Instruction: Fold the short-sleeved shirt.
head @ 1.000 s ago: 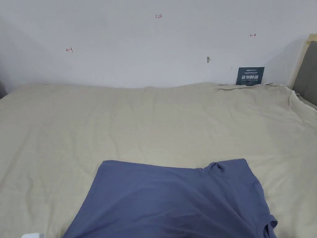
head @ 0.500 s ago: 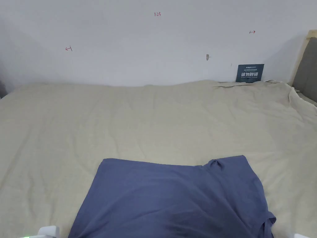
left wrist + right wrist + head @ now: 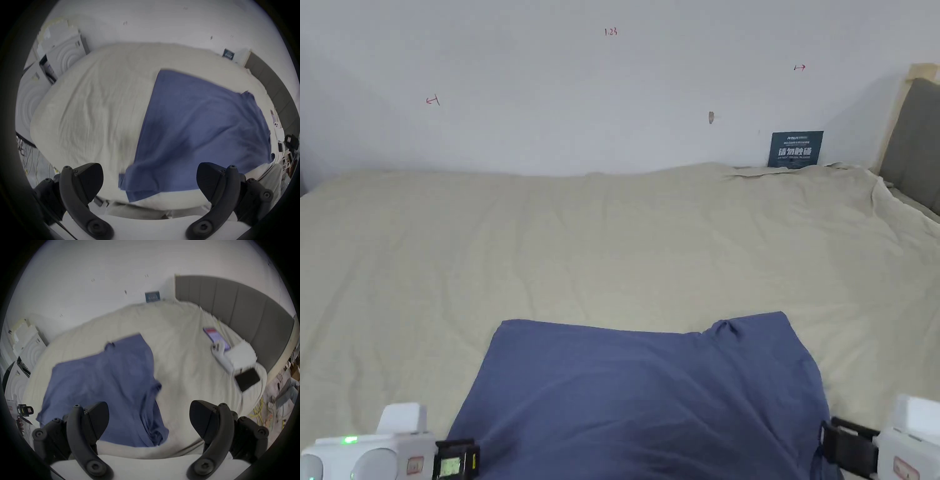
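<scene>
shirt flat on bed, near edge | left gripper, right gripper wide open, empty | soft, light, limp; likely pinch near corners

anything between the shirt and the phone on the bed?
No. In the right gripper view, bare beige sheet separates the shirt from the phone.

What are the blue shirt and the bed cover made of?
The shirt looks like soft, matte knit cloth, maybe cotton: it drapes limp, with gentle folds and no shine. The cover looks like thin woven cloth, matte beige, with many fine creases. The exact fibres cannot be told from the pictures.
</scene>
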Demonstrator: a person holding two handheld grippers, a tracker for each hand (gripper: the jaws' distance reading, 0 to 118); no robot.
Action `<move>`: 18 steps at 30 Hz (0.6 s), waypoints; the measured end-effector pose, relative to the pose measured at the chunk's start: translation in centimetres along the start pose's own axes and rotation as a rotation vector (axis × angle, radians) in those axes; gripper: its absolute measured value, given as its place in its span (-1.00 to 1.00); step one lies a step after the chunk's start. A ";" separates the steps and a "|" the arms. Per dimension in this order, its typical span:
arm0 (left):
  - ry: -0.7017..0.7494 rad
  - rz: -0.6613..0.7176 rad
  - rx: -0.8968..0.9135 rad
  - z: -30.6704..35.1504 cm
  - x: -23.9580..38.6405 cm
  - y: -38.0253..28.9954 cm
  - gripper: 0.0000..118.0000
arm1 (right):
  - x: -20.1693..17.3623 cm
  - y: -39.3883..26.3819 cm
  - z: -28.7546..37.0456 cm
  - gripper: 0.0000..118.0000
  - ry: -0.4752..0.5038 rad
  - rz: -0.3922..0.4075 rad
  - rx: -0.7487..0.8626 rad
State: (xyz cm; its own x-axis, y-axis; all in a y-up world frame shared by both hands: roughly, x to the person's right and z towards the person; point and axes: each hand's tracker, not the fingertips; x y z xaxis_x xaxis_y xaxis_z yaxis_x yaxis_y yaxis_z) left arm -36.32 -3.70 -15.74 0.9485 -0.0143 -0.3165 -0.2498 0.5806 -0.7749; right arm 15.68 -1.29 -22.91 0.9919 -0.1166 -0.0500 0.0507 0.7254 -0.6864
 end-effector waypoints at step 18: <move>-0.119 0.006 0.655 7.3 7.2 5.5 -0.22 | -6.9 5.0 5.7 -0.37 -0.088 0.218 0.512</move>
State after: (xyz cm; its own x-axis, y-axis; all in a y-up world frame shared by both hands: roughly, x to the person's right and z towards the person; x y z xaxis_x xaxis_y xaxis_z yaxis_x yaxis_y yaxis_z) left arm -29.44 5.34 -18.33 0.9719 0.0586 -0.2280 -0.1207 0.9555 -0.2692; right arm 9.78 6.99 -21.82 0.9906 0.1139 -0.0759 -0.1283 0.9656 -0.2262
